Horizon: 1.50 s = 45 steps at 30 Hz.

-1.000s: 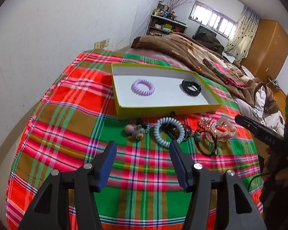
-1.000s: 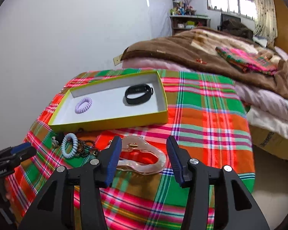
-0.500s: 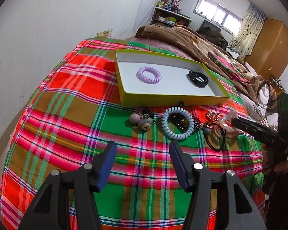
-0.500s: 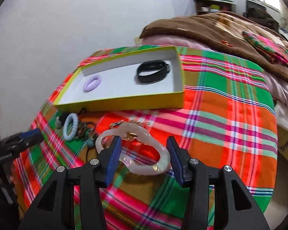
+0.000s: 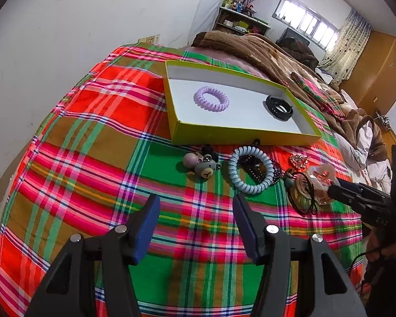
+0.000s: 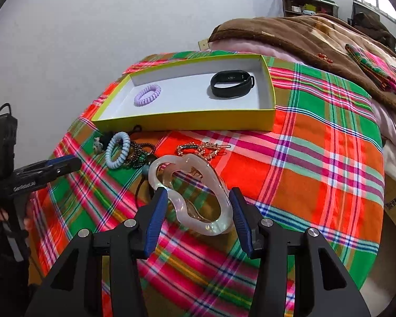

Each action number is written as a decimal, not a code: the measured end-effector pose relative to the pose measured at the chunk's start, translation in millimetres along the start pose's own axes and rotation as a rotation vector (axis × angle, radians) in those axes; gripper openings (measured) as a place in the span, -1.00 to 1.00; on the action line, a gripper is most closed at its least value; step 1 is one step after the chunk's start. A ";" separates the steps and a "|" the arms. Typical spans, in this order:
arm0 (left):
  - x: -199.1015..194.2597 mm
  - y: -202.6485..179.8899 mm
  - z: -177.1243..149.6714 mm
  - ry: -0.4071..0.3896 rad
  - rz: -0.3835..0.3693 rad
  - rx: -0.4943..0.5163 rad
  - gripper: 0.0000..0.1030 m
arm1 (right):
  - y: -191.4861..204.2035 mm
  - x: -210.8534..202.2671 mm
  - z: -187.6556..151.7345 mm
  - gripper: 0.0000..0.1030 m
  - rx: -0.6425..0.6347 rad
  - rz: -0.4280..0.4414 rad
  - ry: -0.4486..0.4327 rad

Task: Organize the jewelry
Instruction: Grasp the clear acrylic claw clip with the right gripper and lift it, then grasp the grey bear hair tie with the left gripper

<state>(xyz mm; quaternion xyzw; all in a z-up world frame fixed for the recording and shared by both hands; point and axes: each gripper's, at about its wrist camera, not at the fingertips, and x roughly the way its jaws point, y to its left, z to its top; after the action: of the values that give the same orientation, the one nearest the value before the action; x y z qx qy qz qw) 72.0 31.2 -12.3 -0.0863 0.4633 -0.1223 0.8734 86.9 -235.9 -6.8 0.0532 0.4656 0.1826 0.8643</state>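
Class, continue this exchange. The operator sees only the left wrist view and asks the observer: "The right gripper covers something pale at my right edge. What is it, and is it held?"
Observer: A clear, pearly hair claw with a wavy outline. It lies on the plaid cloth. The right gripper has a finger on either side of its near end, not yet clamped.
Operator: And the gold piece beside it?
Observer: From the right wrist view it is a gold chain-link clip, lying just beyond the claw, towards the yellow box.
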 end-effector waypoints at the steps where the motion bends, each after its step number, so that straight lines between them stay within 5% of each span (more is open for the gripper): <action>1: 0.0 -0.3 -0.4 0.002 -0.002 0.003 0.15 | 0.2 2.1 1.9 -0.04 0.001 0.001 0.003; 13: -1.7 2.3 1.2 0.002 0.012 0.001 0.15 | -9.2 7.2 17.3 -0.04 0.060 0.013 -0.022; 17: 1.2 2.6 1.3 0.009 0.018 0.001 0.15 | -9.3 13.1 18.4 -0.47 0.059 -0.041 -0.011; 23: 7.8 1.2 5.4 0.015 0.034 0.002 0.15 | -3.9 15.5 12.6 -0.74 0.022 -0.077 -0.013; 45: 31.2 -8.2 24.6 0.016 0.100 0.073 0.15 | -23.8 -46.1 -13.7 -0.74 0.129 -0.184 -0.199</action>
<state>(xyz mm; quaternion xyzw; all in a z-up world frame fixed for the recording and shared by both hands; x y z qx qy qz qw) 108.3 15.0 -21.0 -0.0302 0.4692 -0.0958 0.8774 58.9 -275.8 15.5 0.0837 0.3912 0.0662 0.9141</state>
